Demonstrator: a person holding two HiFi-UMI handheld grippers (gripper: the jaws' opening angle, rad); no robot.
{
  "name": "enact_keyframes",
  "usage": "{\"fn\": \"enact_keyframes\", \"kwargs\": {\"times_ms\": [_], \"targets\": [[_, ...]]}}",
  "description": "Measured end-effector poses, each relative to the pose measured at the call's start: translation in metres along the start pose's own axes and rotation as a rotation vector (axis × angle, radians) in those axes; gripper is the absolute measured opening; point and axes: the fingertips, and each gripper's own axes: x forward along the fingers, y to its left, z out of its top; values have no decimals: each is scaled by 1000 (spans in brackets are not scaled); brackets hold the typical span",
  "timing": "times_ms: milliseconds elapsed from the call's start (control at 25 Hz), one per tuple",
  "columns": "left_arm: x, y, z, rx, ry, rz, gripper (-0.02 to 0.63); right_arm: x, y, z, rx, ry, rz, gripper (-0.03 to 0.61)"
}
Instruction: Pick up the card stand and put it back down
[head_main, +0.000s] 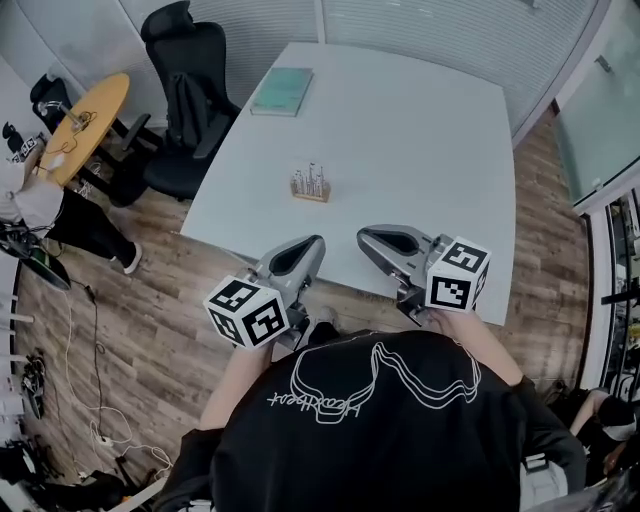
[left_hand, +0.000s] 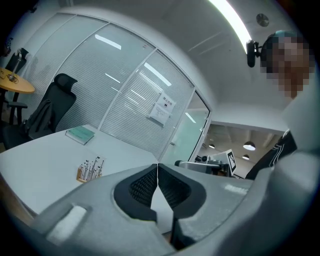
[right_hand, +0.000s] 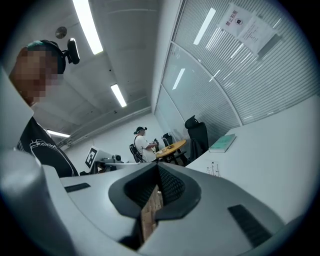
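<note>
The card stand (head_main: 311, 185), a small wooden base holding clear upright cards, sits near the middle of the white table (head_main: 430, 150). It also shows small in the left gripper view as the card stand (left_hand: 90, 169) and in the right gripper view as the card stand (right_hand: 214, 169). My left gripper (head_main: 318, 241) is shut with nothing in it, at the table's near edge and well short of the stand. My right gripper (head_main: 362, 236) is shut and empty too, just right of the left one. In their own views the left gripper (left_hand: 158, 165) and right gripper (right_hand: 158, 165) show pads pressed together.
A green book (head_main: 282, 90) lies at the table's far side. A black office chair (head_main: 185, 90) stands at the table's left corner, with a round wooden table (head_main: 85, 125) beyond it. A person stands by that round table (right_hand: 144, 145). Glass walls with blinds enclose the room.
</note>
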Motion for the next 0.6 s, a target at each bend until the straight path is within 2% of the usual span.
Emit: {"fn": "enact_keyframes", "kwargs": {"times_ms": [240, 440, 600], "targets": [[10, 50, 11, 8, 48, -9, 17, 32, -35, 0, 40, -4, -79, 8], [20, 78, -1, 45, 117, -11, 17, 37, -65, -12, 36, 11, -172, 8], [38, 125, 2, 56, 162, -7, 17, 66, -101, -18, 82, 31, -217, 8]]}}
